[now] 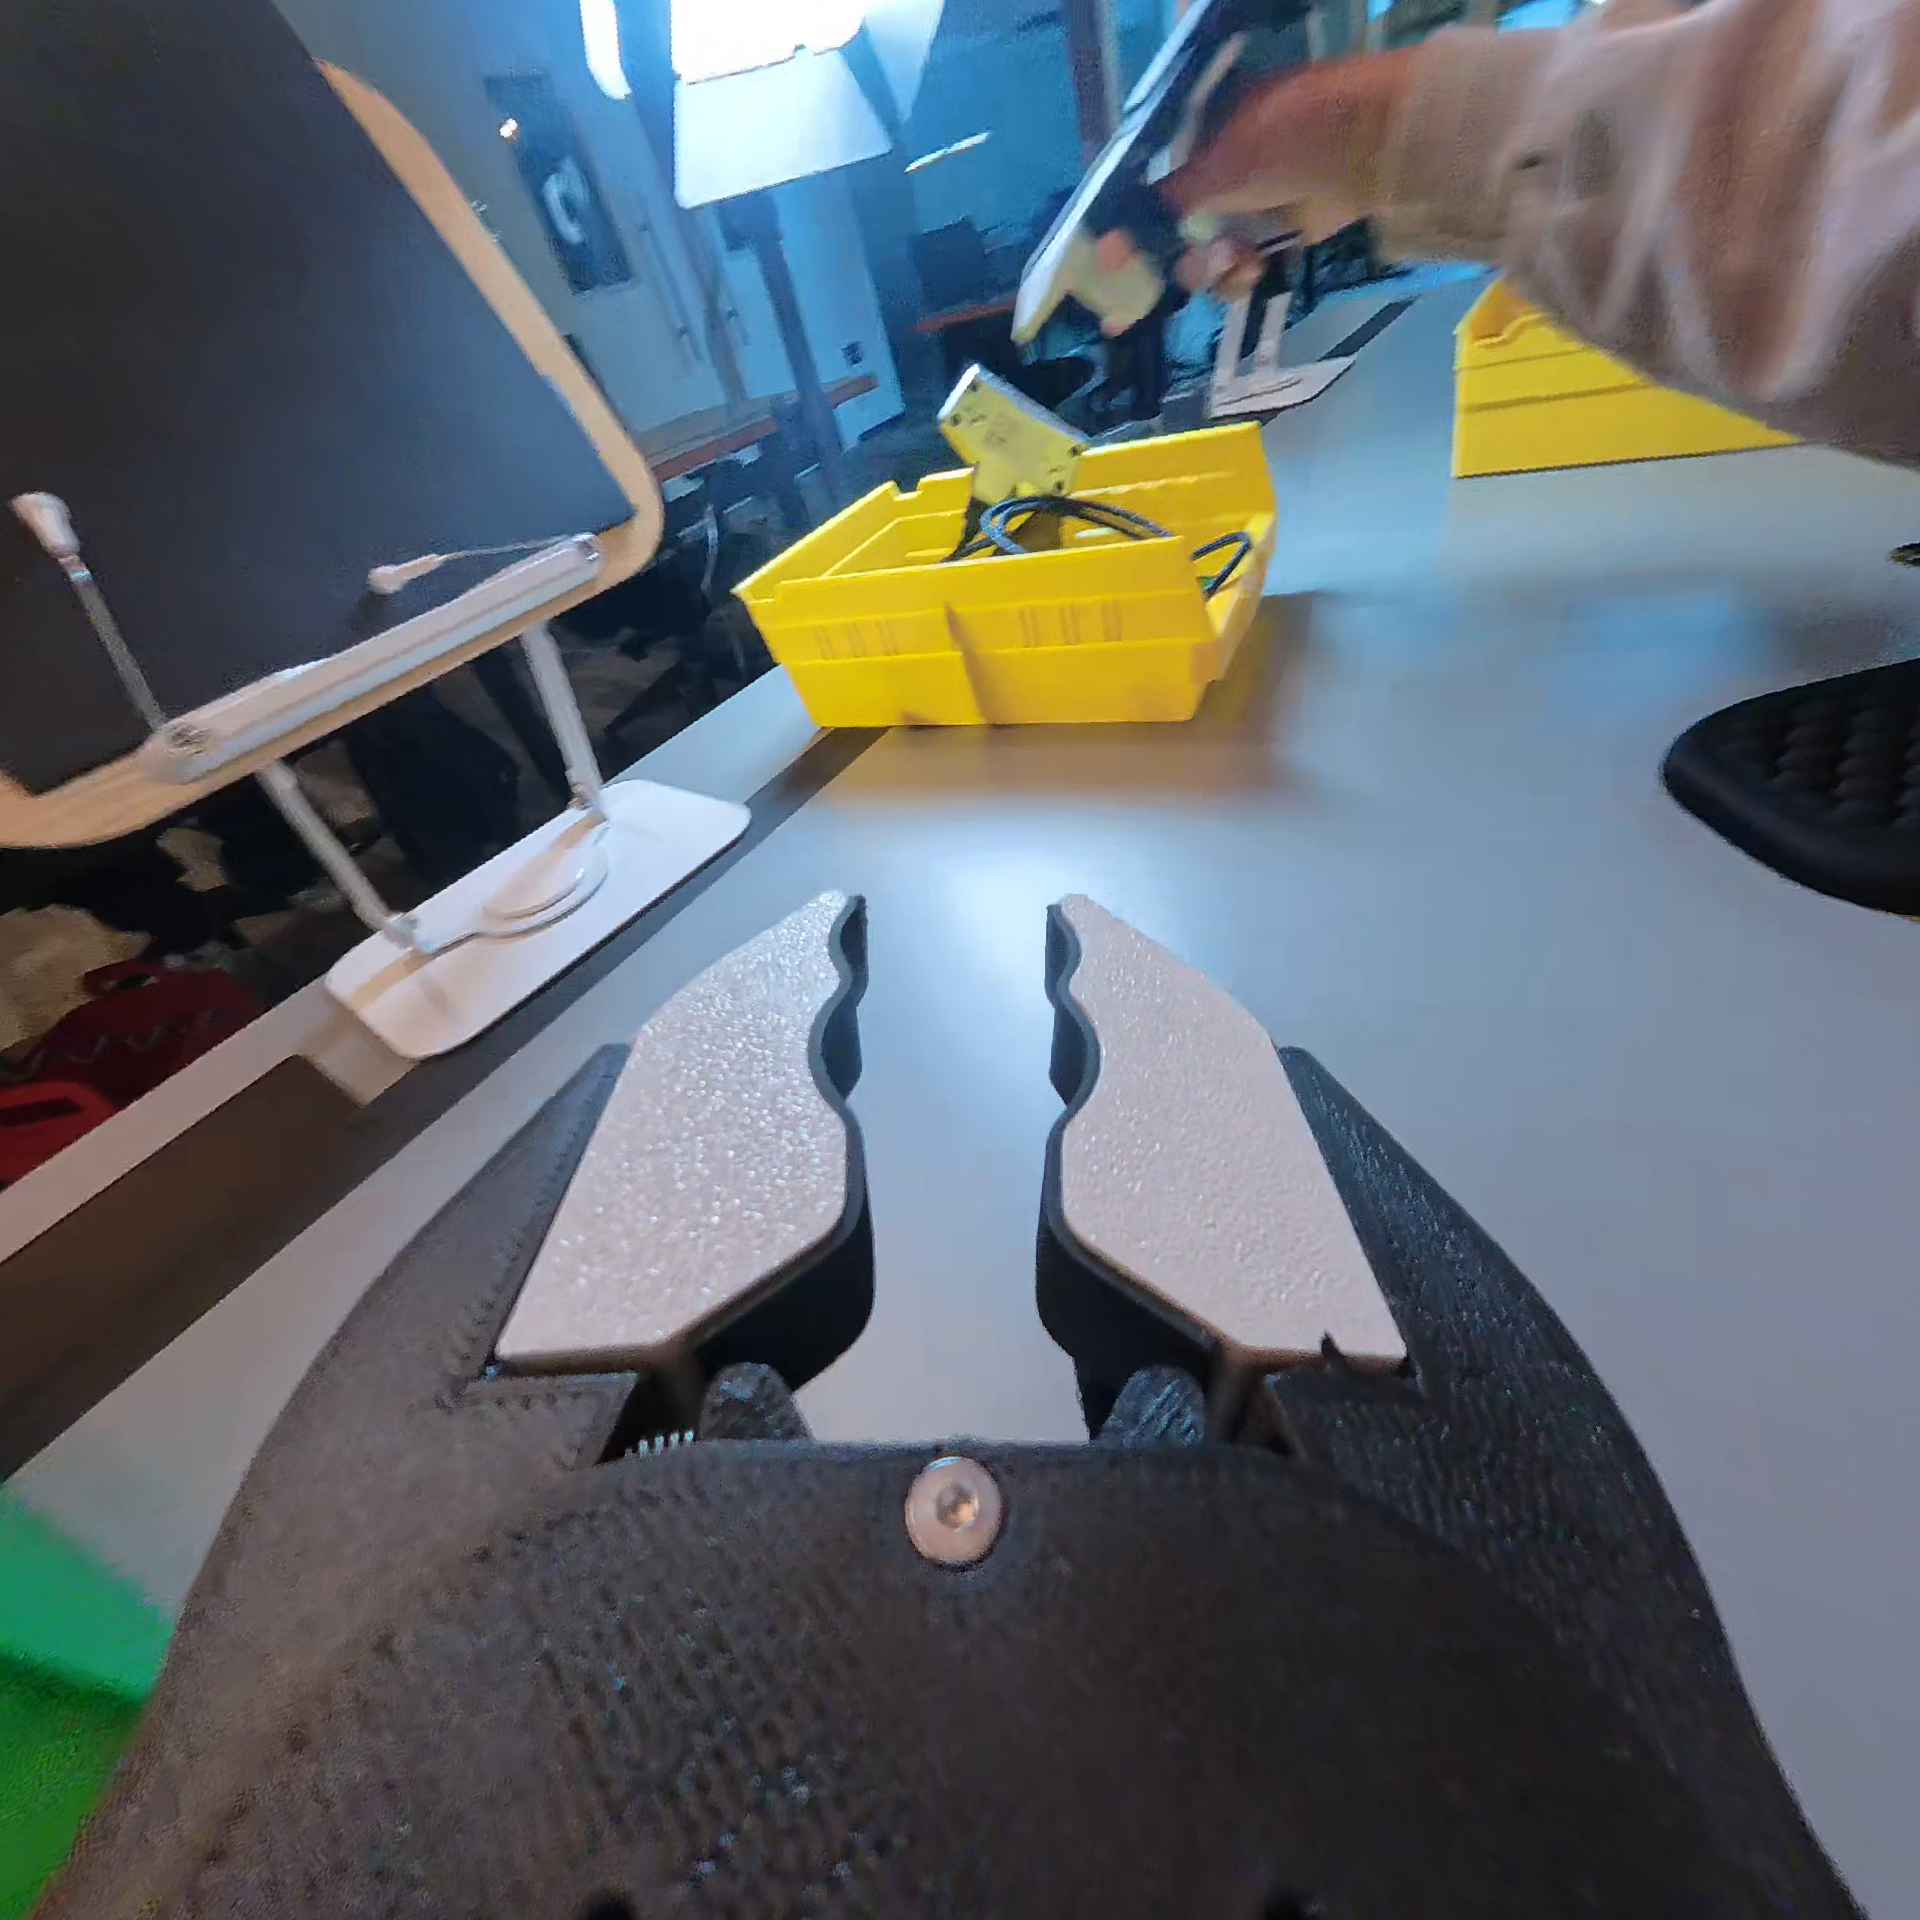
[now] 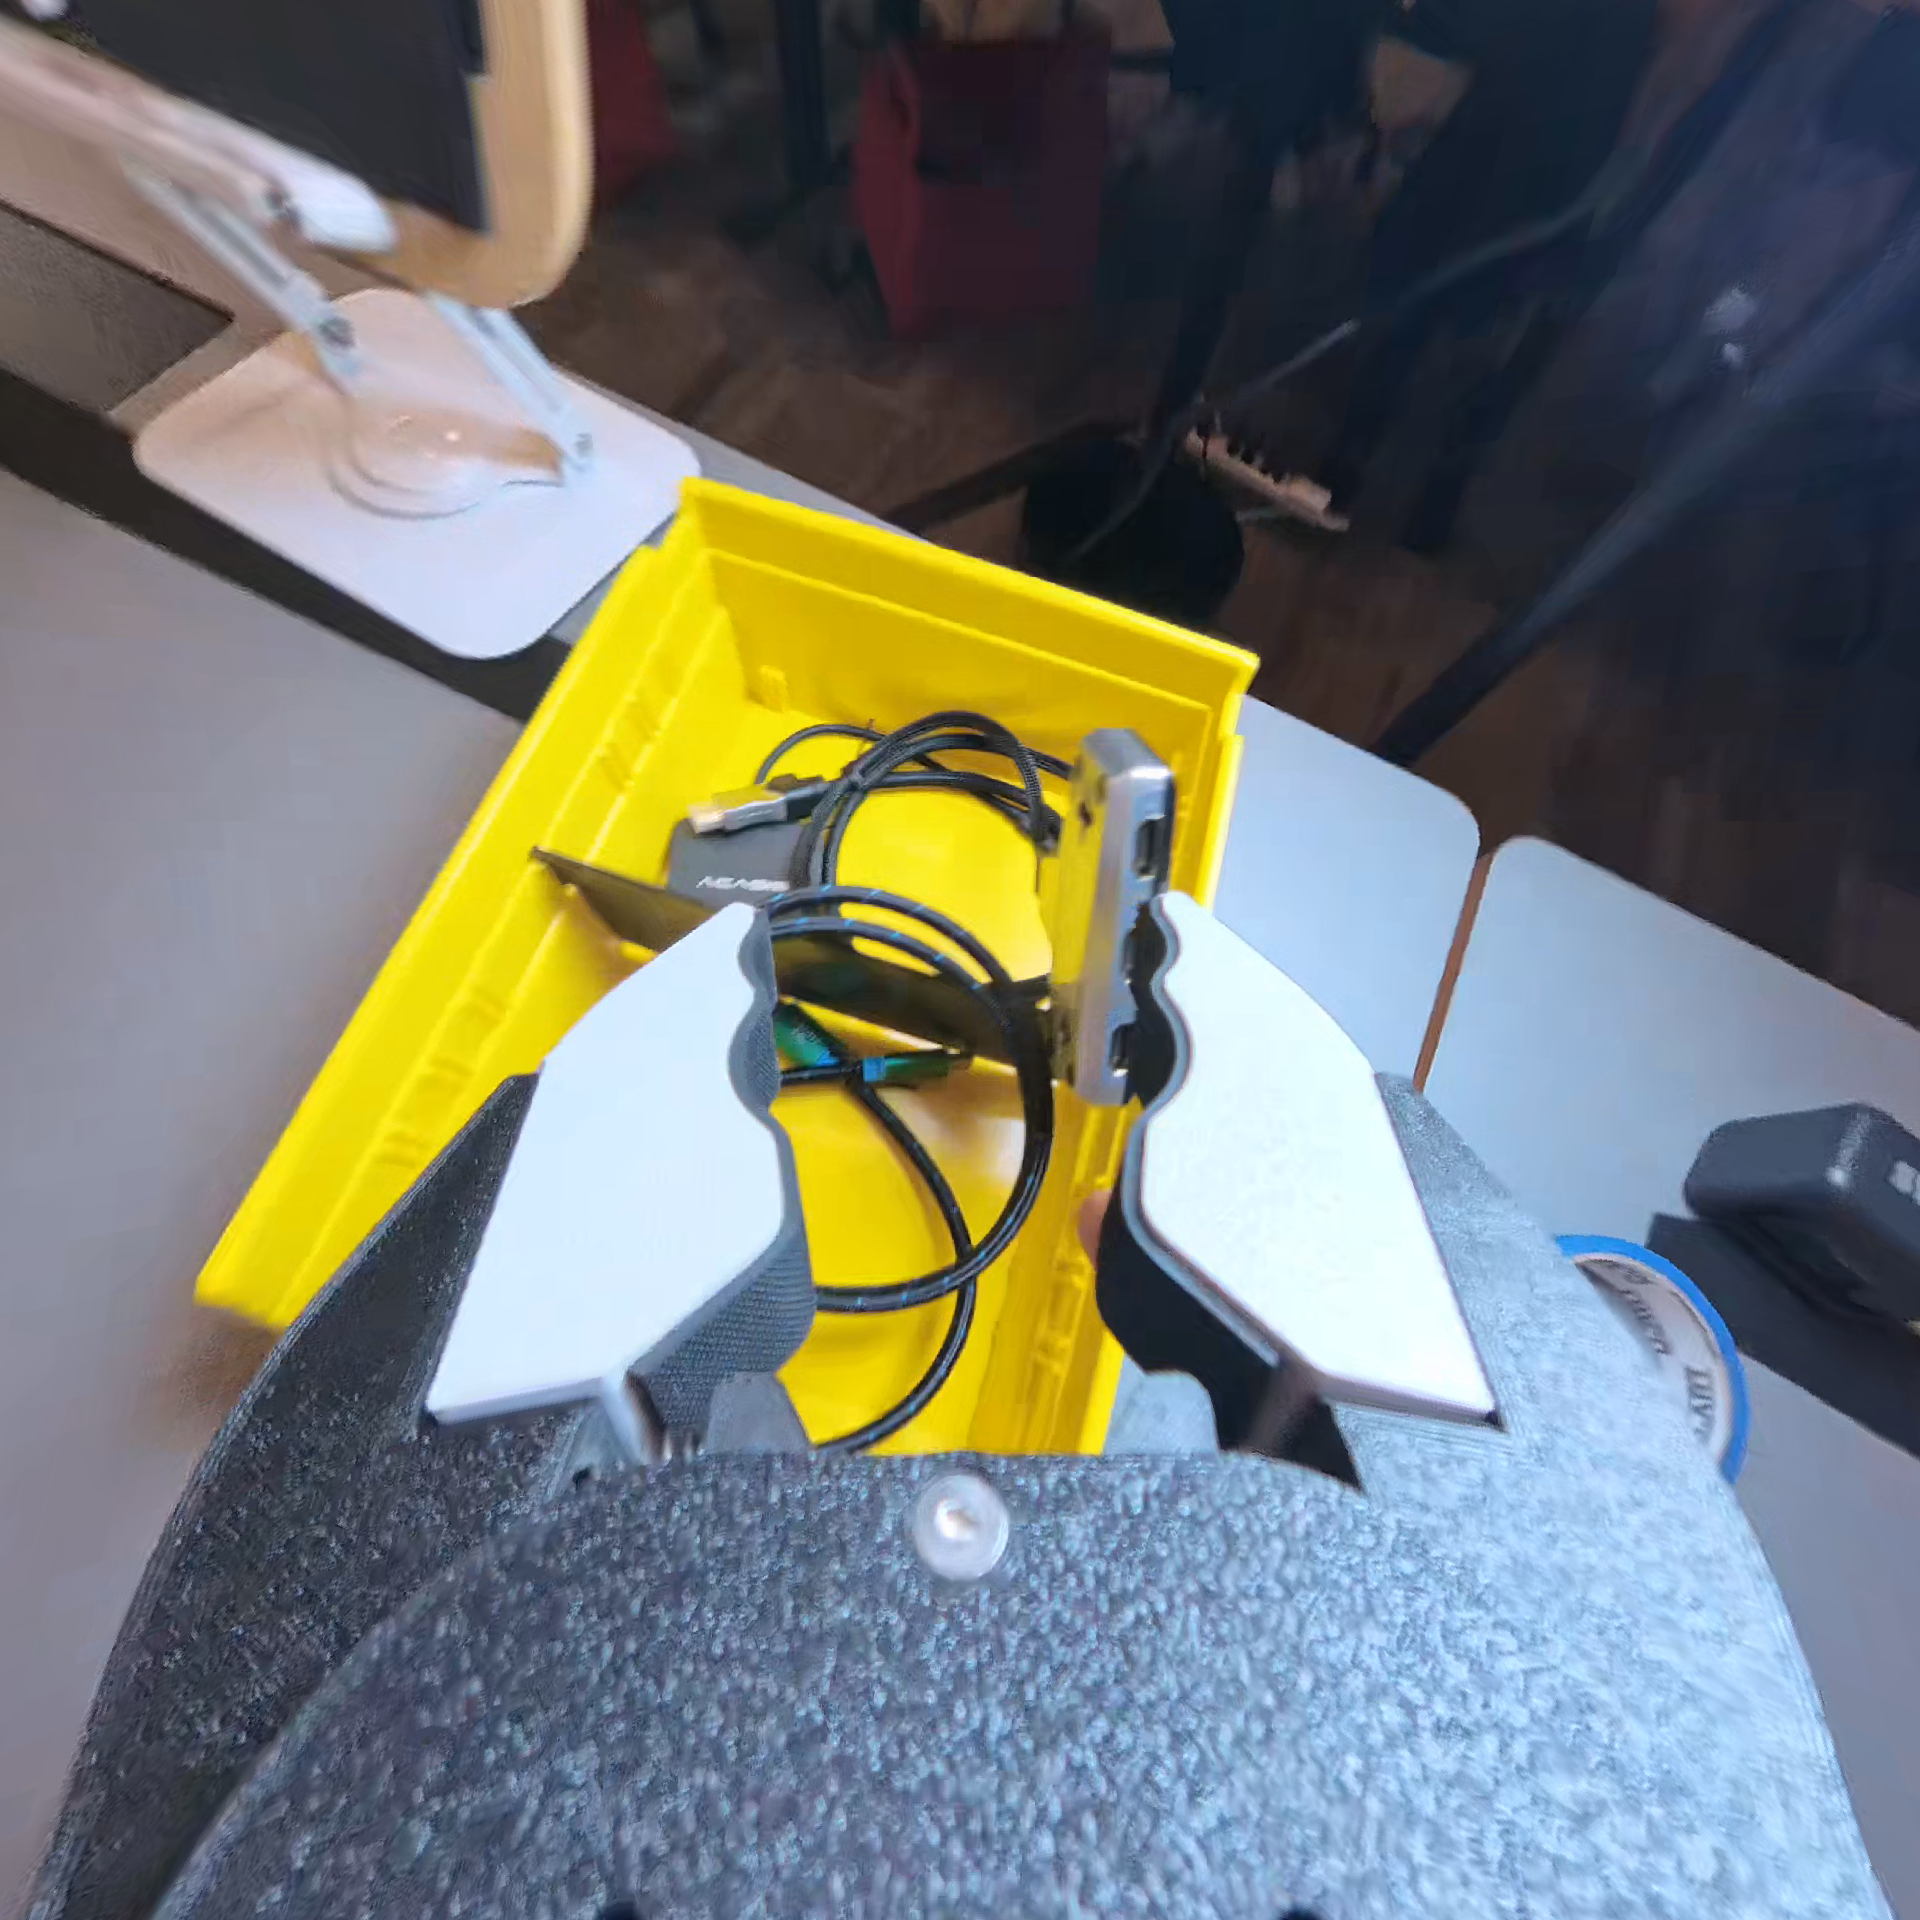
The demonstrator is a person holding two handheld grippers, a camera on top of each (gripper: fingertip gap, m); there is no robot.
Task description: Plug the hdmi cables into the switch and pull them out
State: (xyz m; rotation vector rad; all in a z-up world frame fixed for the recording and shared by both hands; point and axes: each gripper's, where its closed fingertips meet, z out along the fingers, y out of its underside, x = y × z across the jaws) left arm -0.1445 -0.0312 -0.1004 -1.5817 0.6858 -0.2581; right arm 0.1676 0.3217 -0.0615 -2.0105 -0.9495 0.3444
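Cables (image 2: 914,1049) lie coiled in the yellow bin (image 2: 582,935), black braided loops with a gold-tipped plug at about 11 o'clock in the heap and a green-marked plug near the middle, all over a black divider and a dark flat box with pale lettering. Leaning up against the bin's 3 o'clock wall is the silver switch (image 2: 1117,935), standing on end so its row of ports faces you; it rises above the rim.

Your right gripper (image 2: 951,961) hangs over the bin with its jaws spread wide and nothing between them; the right finger (image 2: 1247,1060) sits just beside the switch's port face, though whether it touches cannot be told. A blue roll of tape (image 2: 1704,1340) lies at 4 o'clock on the grey table (image 2: 208,831), with a dark device past it at 3 o'clock.

Your left gripper (image 1: 954,925) is low over the bare table, jaws parted and empty. From there the yellow bin (image 1: 997,644) sits at 12 o'clock, well apart, the switch (image 1: 1013,436) poking out of it above the black cables (image 1: 1049,520). Your sleeved arm (image 1: 1662,208) crosses at 2 o'clock, blurred. A white stand (image 1: 540,914) holding a dark panel is at 10 o'clock, a second yellow bin (image 1: 1558,405) at 1 o'clock, and a black mesh object (image 1: 1808,790) at 3 o'clock.
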